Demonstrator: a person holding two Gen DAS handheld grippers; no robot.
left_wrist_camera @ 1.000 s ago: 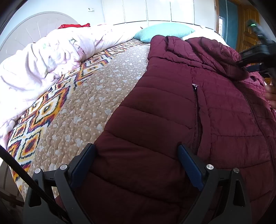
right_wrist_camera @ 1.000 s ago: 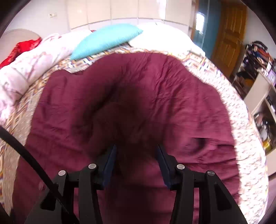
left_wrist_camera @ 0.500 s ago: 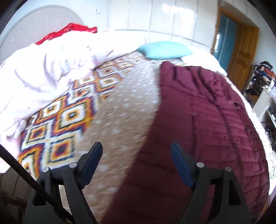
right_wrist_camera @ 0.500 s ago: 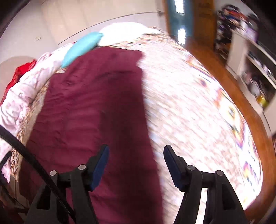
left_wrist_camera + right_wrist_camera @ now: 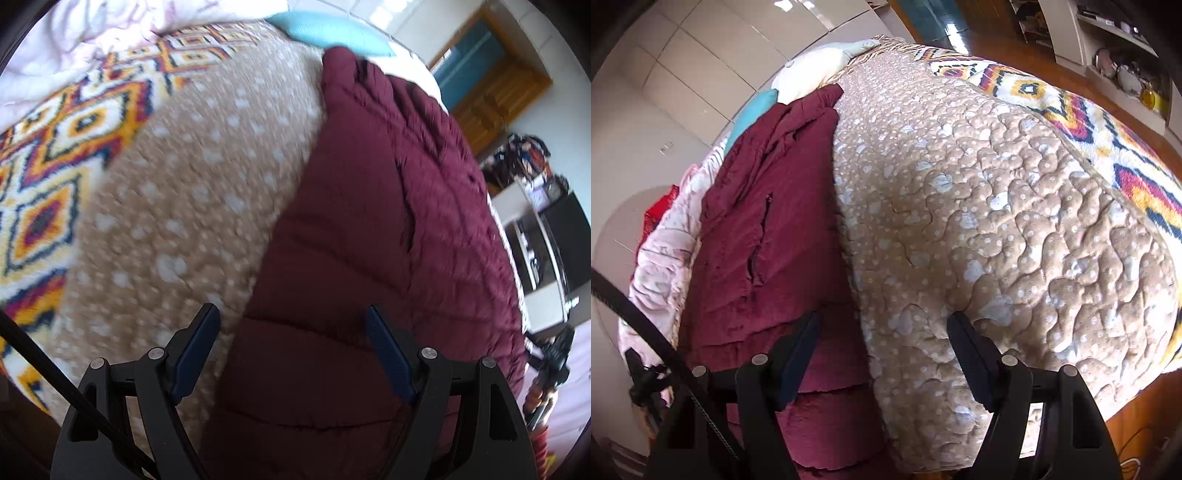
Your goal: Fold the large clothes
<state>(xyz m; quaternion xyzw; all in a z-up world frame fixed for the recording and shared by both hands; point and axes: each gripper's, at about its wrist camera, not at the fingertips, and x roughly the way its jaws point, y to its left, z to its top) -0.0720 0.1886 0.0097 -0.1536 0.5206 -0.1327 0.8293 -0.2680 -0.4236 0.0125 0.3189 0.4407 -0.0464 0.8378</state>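
Lying lengthwise on the bed, the maroon puffer jacket [image 5: 369, 236] is already narrowed into a long strip, its quilted panels and a pocket zipper facing up, its collar end toward the turquoise pillow [image 5: 325, 31]. It rests on the tan dotted quilt [image 5: 979, 206], with the patterned blanket [image 5: 48, 155] beyond on either side.

Both tools hang above the near hem with nothing between their fingers. The left gripper [image 5: 291, 332] has its jaws spread wide, straddling the jacket's left edge where it meets the quilt. The right gripper [image 5: 882, 339] is likewise spread, its left finger over the maroon fabric and its right finger over bare quilt.

My guess is that the hem gets taken next for a fold toward the collar. The risks: the padding is thick and slippery, so a shallow pinch may catch only the top layer and let the folded strip fall open; and a jaw set this close to the edge could grab quilt along with jacket, dragging the bedding.
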